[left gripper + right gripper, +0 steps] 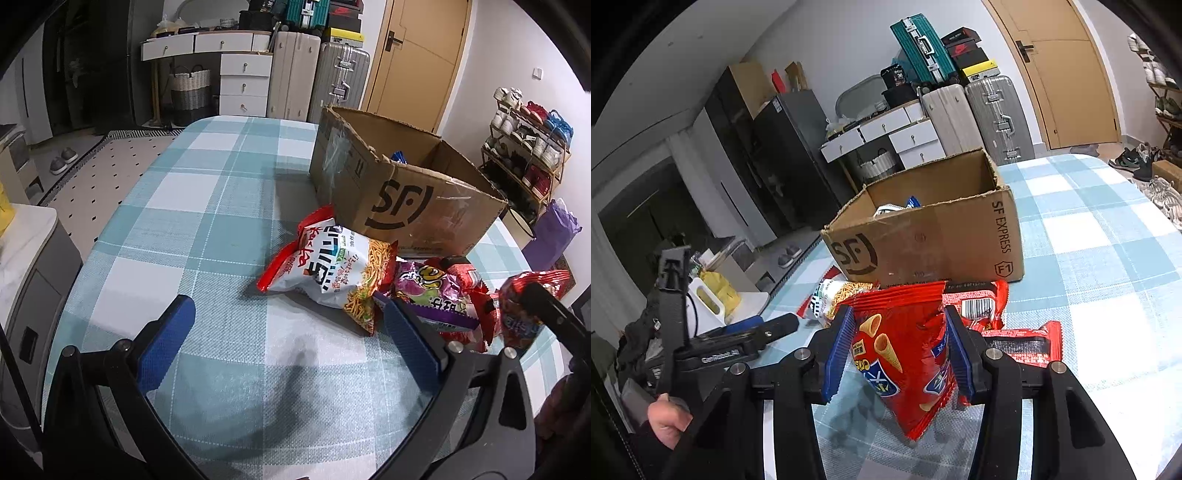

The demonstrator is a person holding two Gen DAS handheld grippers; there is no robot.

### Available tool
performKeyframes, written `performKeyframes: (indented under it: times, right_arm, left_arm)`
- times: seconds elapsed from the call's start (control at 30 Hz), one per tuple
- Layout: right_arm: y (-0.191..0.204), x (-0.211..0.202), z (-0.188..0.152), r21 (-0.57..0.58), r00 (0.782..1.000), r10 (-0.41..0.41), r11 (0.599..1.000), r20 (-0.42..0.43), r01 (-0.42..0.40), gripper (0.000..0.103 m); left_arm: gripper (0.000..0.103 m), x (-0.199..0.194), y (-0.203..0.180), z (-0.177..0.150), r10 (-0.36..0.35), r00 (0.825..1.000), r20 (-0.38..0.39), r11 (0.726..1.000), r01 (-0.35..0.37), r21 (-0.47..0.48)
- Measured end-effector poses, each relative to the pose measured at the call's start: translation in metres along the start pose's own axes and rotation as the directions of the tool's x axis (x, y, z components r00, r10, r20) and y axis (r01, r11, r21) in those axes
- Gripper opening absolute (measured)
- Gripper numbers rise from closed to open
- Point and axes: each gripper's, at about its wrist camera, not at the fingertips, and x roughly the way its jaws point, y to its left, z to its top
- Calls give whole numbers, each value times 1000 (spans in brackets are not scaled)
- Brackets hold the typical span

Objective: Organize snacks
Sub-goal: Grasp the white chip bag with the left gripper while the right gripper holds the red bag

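Note:
My right gripper [899,332] is shut on a red bag of cone snacks [905,354], squeezed between both blue pads and hanging just above the checked table. Behind it stands an open SF cardboard box [923,243] with a couple of packets inside. My left gripper [288,317] stands open with nothing between its fingers, hovering over the cloth. Just ahead of its right finger lie a white-and-red noodle snack bag [328,266] and a purple-pink packet [432,291] in front of the cardboard box [399,184]. The red bag [524,310] shows at the right edge with the other gripper's finger on it.
More red packets [1023,345] lie on the table [1108,277] right of my held bag. A person's hand [665,421] holds the other gripper at lower left. Suitcases [317,77], drawers and a door stand behind; a shoe rack [528,147] is at the right.

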Motion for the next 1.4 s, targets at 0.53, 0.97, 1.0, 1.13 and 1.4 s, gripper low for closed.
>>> performKeyframes:
  times: [0.53,0.97,1.0,1.13,1.4]
  right_arm:
    - [-9,-14,-3,42,1000,-3,999,9,2,49]
    - [-15,-18,-3,66,1000,-30,997,0,30,49]
    - [-16,-18,-3,67,999,-32,997,-2,32,49]
    - [-14,-19,-3,52,999,-40,998,-7,41,49]
    - [-12,-25,-2,46,1000,-30,998,9,30,49]
  left_arm:
    - [102,42,7,27,-65,994,-83,998,65,-8]
    - [102,71,-2,40,-104,987,-118,994,106,9]
    - [102,73,-3,41,-108,987,-120,994,110,9]
    - [102,78,-3,47,-118,985,-123,993,120,10]
    - [101,86,-3,50,-153,979,-137,988,153,-7]
